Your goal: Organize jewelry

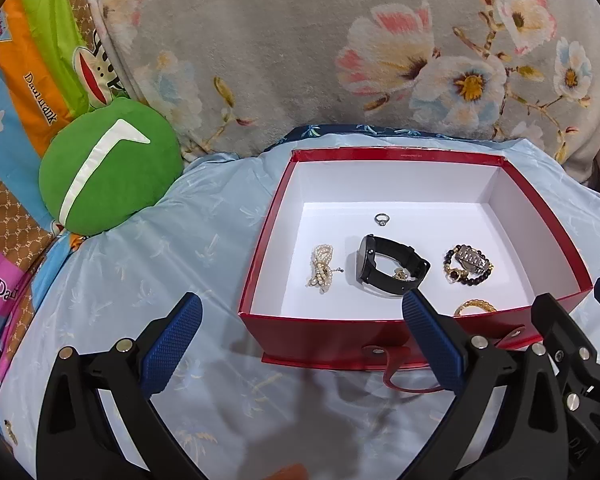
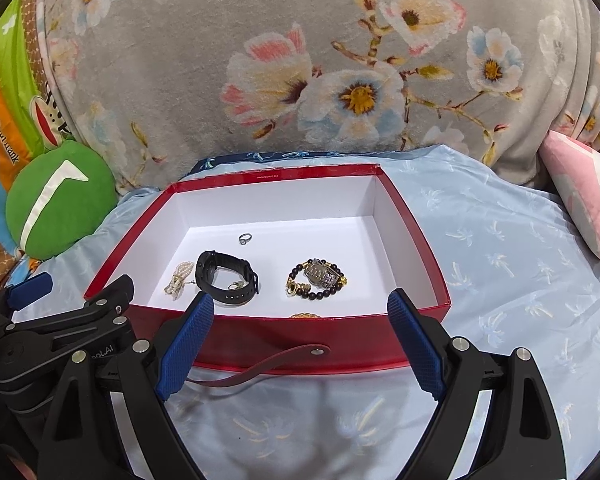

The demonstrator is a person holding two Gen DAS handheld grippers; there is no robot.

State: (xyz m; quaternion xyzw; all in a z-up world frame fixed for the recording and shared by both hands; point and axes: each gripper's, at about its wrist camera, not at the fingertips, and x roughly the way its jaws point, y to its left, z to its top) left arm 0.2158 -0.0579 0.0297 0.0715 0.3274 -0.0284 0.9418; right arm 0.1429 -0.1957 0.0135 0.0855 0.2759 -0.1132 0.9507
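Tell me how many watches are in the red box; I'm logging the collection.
2. The black watch stands on edge mid-floor, beside the pearl strand. The metal-band watch lies to its right inside a dark bead bracelet. The box's front wall may hide more.

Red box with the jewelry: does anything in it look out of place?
Slightly: a small gold piece lies inside the loop of the black strap watch in the red cardboard box; otherwise nothing is spilled.
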